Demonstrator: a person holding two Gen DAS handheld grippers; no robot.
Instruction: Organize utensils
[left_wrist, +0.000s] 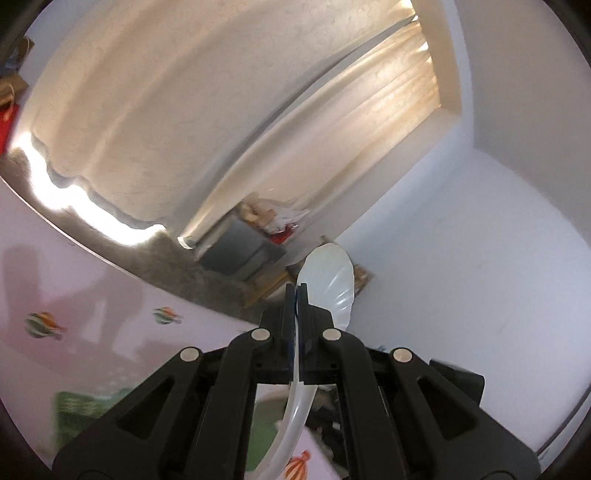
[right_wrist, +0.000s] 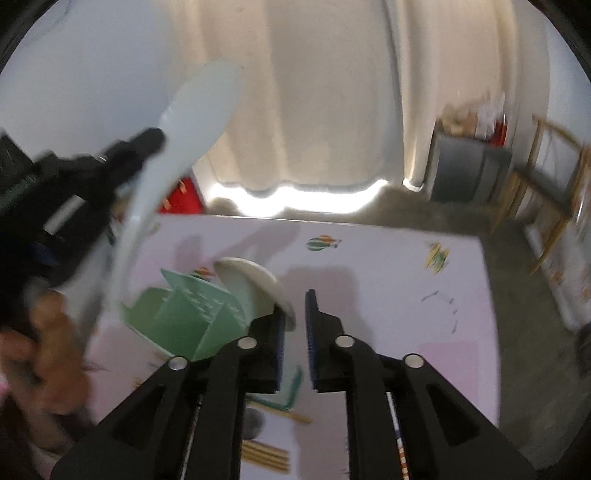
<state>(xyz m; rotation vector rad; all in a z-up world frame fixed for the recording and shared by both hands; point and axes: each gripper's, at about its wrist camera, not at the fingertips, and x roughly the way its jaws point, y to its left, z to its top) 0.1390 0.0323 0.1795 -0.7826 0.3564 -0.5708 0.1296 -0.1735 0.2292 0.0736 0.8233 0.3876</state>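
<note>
Currently the left gripper (left_wrist: 296, 295) is clamping the handle of a translucent white plastic serving spoon with a ribbed bowl (left_wrist: 330, 286); its jaws are meeting on the thin handle, and the spoon is being held in the air, bowl pointing toward 12 o'clock against the cream curtain (left_wrist: 155, 110). From the right wrist camera the same spoon is showing at 10 o'clock, blurred, with a person's hand (right_wrist: 44, 350) under the left tool at 8 o'clock.

The right gripper (right_wrist: 295, 314) is standing slightly parted with nothing between its blue pads (right_wrist: 312, 332), tilted down over the pale pink table with balloon prints (right_wrist: 388, 295). Just beyond its left finger, at 10 to 11 o'clock, a mint-green plastic divided utensil holder (right_wrist: 192, 314) is sitting on the table, with a white shallow dish (right_wrist: 258, 280) touching its far side. Tan wooden chopsticks (right_wrist: 266, 456) are lying on the table at 6 o'clock, below the fingers.
</note>
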